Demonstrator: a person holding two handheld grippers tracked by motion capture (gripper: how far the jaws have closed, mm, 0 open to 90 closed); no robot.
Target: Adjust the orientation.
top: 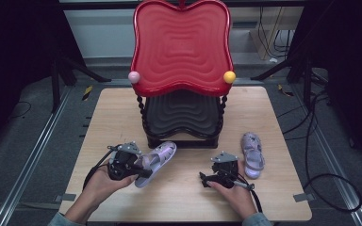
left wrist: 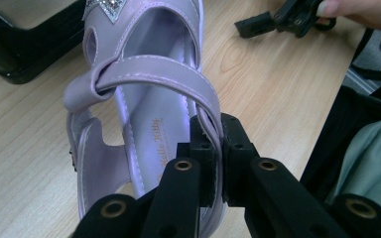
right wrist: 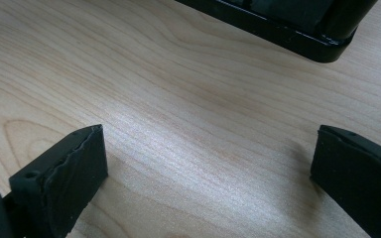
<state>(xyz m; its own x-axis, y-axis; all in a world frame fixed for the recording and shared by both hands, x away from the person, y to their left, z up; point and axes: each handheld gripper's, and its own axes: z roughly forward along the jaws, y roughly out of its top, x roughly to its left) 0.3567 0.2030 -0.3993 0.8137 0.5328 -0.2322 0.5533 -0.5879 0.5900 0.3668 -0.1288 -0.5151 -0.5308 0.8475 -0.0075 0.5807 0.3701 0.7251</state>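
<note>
two-tier red rack (top: pixel 181 47) stood top centre, pink ball (top: pixel 134 77) and yellow ball (top: pixel 229 76) on its corners, second sandal (top: pixel 253 149) sat lower right

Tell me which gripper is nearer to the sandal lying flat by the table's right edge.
Right. The right gripper rests open on the table just left of that sandal, without touching it. The left gripper is farther left, shut on the other sandal by its strap.

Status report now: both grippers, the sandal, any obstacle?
Left gripper shut on pale purple strappy sandal, gripping its side edge. Right gripper open, empty. Second purple sandal on wooden table. Nothing in way.
</note>
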